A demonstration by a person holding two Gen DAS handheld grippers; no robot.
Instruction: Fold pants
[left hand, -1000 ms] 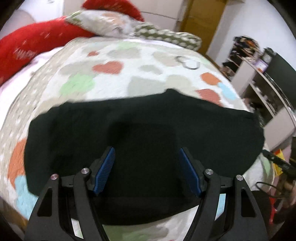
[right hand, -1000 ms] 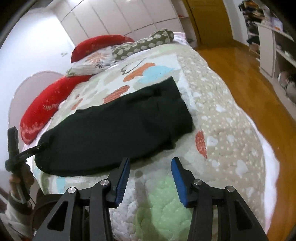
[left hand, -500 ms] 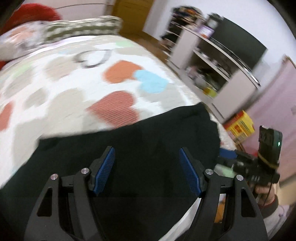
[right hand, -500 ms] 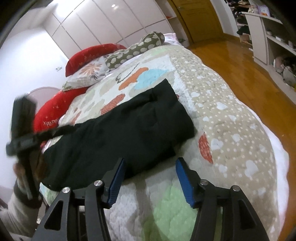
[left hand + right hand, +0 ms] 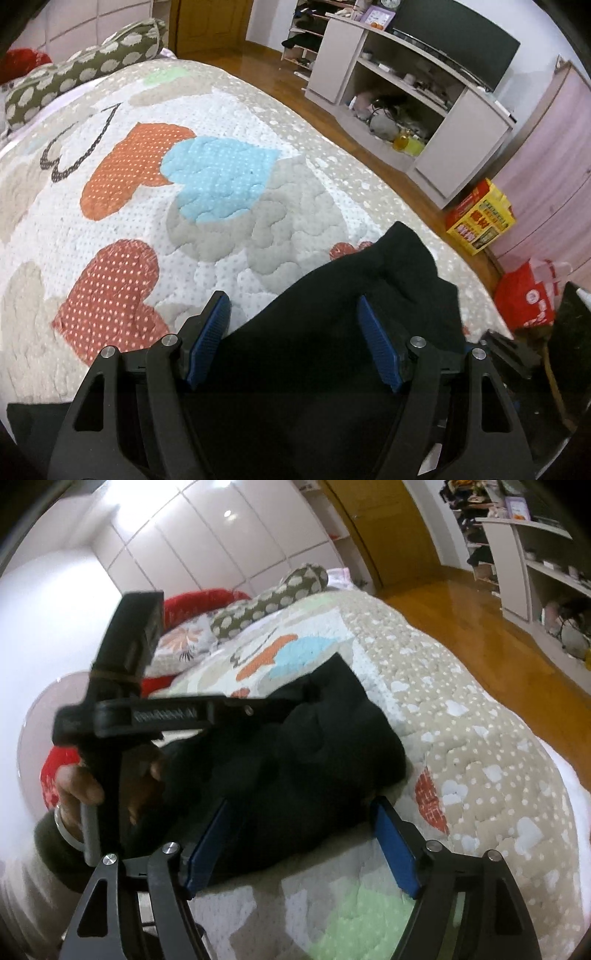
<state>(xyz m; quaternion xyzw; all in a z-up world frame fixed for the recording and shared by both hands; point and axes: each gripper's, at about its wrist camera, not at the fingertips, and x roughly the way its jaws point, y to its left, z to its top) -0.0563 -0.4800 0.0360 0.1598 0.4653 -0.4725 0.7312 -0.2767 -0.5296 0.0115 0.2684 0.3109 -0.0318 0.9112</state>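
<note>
Black pants [image 5: 369,280] lie folded in a long band across the heart-patterned quilt [image 5: 207,177], one end near the bed's corner. My left gripper [image 5: 293,332] hovers open over that end, with cloth below its blue pads [image 5: 207,339] but nothing pinched. In the right wrist view the pants [image 5: 314,746] fill the middle. My right gripper [image 5: 301,845] straddles their near edge, and its jaws are opening with the pads clear of the cloth. A hand [image 5: 81,786] holds the left tool's handle [image 5: 110,738] just above the pants, at the left of that view.
Red and spotted pillows [image 5: 269,594] lie at the head of the bed. Beyond the bed's side are a wooden floor [image 5: 461,602], a grey TV cabinet [image 5: 406,92], a yellow box [image 5: 480,218] and a red bag [image 5: 528,299].
My left gripper has swept along the pants to their end by the bed's corner, close to the right gripper. The right jaws have widened and now sit over the pants' near edge.
</note>
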